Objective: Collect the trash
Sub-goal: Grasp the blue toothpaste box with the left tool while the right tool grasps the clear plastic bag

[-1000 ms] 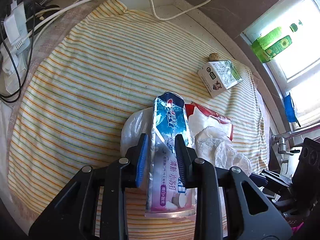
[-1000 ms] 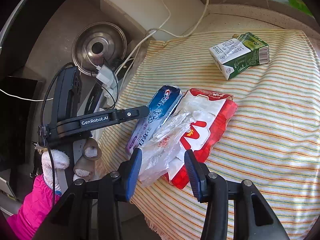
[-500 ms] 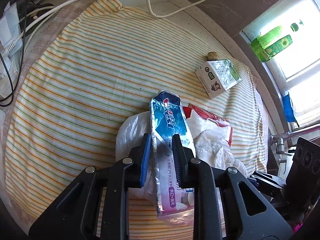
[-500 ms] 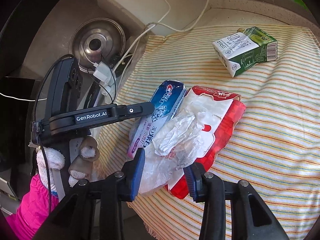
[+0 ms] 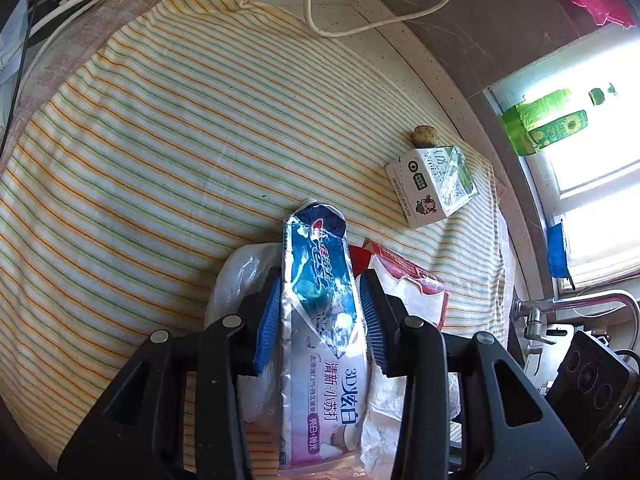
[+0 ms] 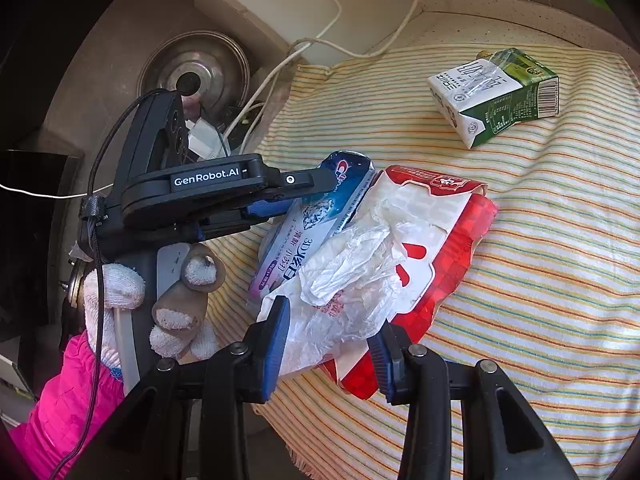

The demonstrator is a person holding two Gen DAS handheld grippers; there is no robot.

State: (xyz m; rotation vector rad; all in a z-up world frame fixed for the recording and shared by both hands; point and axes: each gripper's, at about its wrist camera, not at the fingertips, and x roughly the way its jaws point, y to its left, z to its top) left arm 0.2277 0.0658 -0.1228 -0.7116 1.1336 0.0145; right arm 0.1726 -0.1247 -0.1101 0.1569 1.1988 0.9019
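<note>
The toothpaste tube (image 5: 320, 320) lies near the front edge of the striped cloth (image 5: 160, 140), its long axis running straight out between the spread pads of the left gripper (image 5: 318, 312), which is not yet pinching it. It reads "3D". The right gripper (image 6: 328, 344), open too, straddles the crumpled plastic (image 6: 352, 276) on the red wrapper (image 6: 452, 248). The milk carton (image 6: 496, 92) lies toward the far edge. The left gripper's body reads "GenRobot.AI".

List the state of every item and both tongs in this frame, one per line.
Left tongs: open, fingers straddling the toothpaste tube.
Right tongs: open around the crumpled clear plastic.
Toothpaste tube: squeezed flat, lying on the cloth.
Red wrapper: torn open, lying flat.
Clear plastic: crumpled on the wrapper.
Milk carton: on its side, top crumpled.
Striped cloth: spread flat.
</note>
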